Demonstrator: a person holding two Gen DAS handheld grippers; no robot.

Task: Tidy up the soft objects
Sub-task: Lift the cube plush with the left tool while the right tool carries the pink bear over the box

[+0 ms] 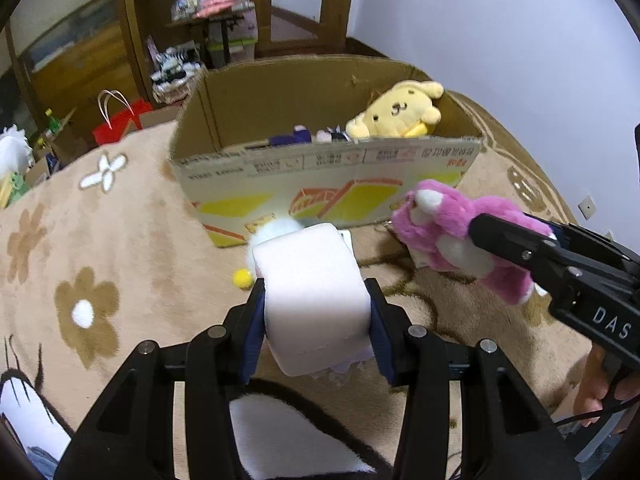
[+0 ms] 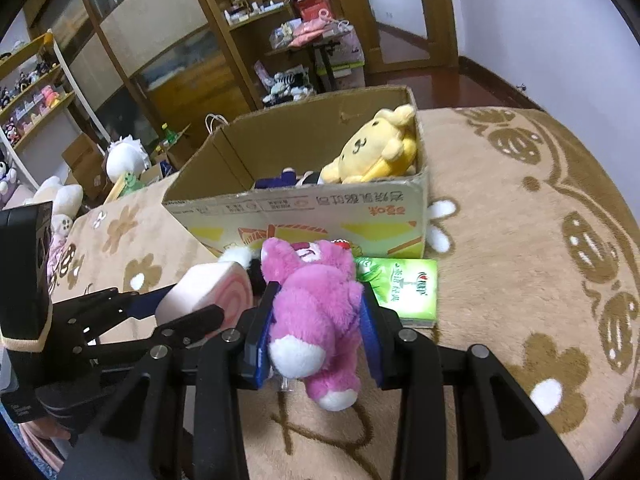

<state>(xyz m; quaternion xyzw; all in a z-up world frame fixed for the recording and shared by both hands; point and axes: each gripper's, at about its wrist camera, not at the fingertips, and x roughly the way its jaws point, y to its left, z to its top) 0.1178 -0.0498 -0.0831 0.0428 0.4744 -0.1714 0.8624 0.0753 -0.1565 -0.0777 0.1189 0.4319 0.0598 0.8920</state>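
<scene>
Pale pink roll-cake plush (image 1: 316, 296) clamped in the left hand-held gripper (image 1: 318, 312), raised over the flowered beige rug (image 1: 120, 240). Centre: cardboard box (image 1: 320, 184) containing a yellow dog plush (image 1: 400, 112). Right hand-held gripper (image 2: 316, 332) squeezes a magenta bear plush (image 2: 316, 312) before the box.

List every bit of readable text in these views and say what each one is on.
"DAS": white letters on the right gripper body, cut off at the frame edge.
Cardboard box: red and black Chinese print, upside down, too small to read.
Green carton: a red logo and white Chinese characters, too blurred to read.
Shelf items behind: nothing legible.
</scene>
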